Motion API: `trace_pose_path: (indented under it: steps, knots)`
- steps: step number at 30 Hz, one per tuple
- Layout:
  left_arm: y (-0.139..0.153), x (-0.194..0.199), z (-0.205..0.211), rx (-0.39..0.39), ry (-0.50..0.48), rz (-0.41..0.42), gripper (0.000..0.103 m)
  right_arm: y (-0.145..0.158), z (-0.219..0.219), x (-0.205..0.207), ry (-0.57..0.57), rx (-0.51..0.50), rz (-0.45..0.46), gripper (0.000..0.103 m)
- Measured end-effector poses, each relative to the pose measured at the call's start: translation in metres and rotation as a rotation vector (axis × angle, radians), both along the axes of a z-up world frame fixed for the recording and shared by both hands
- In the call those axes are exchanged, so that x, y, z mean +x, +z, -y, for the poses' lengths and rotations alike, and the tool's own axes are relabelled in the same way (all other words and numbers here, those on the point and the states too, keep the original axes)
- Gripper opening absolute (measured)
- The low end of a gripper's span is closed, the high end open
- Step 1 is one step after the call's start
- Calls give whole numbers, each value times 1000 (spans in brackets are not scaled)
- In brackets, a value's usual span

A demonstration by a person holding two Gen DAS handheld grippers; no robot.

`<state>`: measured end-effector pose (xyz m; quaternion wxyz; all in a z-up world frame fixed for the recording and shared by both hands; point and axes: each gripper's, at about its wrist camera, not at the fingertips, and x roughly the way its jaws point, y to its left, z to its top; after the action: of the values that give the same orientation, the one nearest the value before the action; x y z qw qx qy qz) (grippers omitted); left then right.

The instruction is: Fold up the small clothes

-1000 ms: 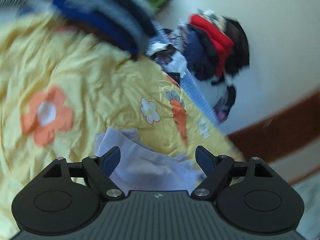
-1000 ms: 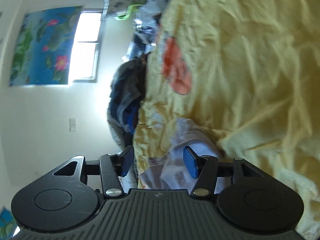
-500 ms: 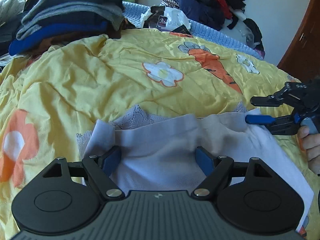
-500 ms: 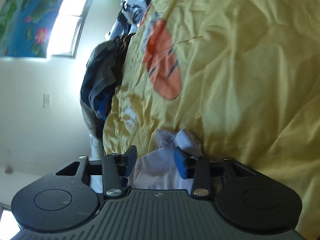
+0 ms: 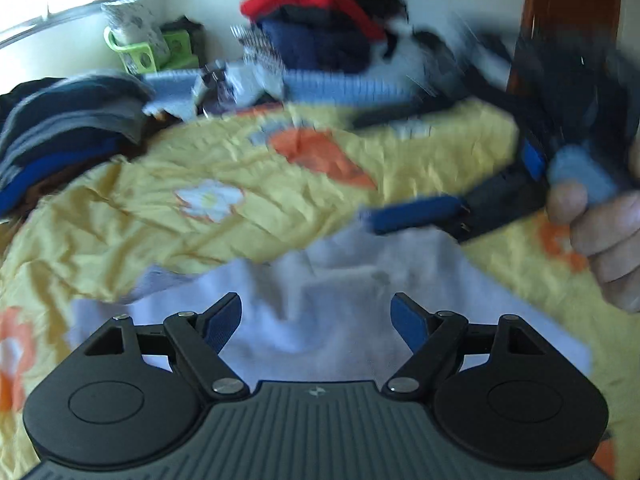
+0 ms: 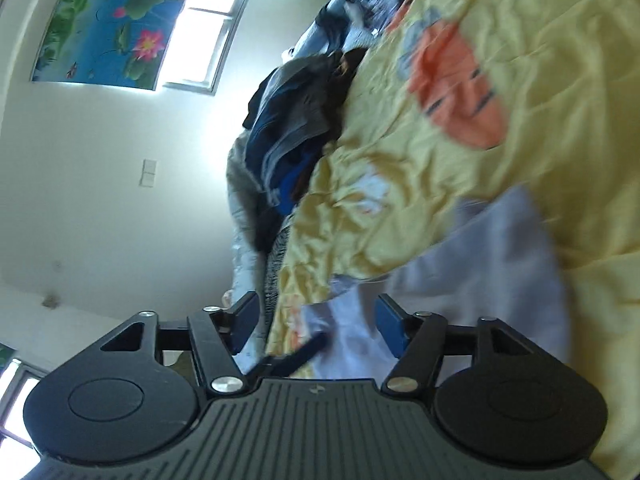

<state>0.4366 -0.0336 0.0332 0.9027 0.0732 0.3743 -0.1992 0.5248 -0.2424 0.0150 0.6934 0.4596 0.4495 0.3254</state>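
A pale lilac small garment point(image 5: 360, 292) lies flat on the yellow flowered bedsheet point(image 5: 140, 220). My left gripper point(image 5: 316, 320) is open, its blue pads spread just above the garment's near part, holding nothing. My right gripper point(image 5: 384, 216) shows blurred in the left wrist view, held in a hand above the garment's far right edge. In the right wrist view the right gripper point(image 6: 314, 326) is open and tilted sideways, with the garment point(image 6: 480, 264) beyond and below it. The left gripper's finger point(image 6: 296, 356) pokes into that view.
A stack of folded dark and blue clothes point(image 5: 68, 128) sits at the bed's far left. A heap of red, navy and black clothes point(image 5: 328, 28) lies at the back. A green basket point(image 5: 140, 52) stands by the window. A brown wooden door frame point(image 5: 568, 20) is at right.
The right gripper has opened and let go of the garment, and it has lifted off the garment's right edge. The garment now lies flatter. Both cameras are swinging, so the views are blurred.
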Motion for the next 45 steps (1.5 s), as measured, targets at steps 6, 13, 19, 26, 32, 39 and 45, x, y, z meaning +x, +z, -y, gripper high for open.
trace_pose_path:
  steps: [6, 13, 19, 26, 32, 39, 45]
  knots:
    - [-27, 35, -36, -55, 133, -104, 91, -33, -20, 27, -81, -302, -113, 32]
    - [-30, 18, -25, 24, 167, -5, 92, -56, 23, 16, -196, -216, -194, 4]
    - [15, -62, -53, -198, 162, 56, 93, 5, 45, -77, -101, -184, 52, 67]
    - [-25, -96, -44, -114, 149, -62, 92, -28, 52, -158, 5, -165, -28, 65]
    - [-38, -109, -32, -38, 165, 55, 96, -71, 76, -172, -120, -127, -176, 3]
    - [-1, -133, -105, -403, 332, -99, 96, -24, 94, -178, -143, -152, -86, 76]
    - [-39, -145, -185, -859, 496, -352, 96, -36, 105, -178, -102, -250, -121, 73]
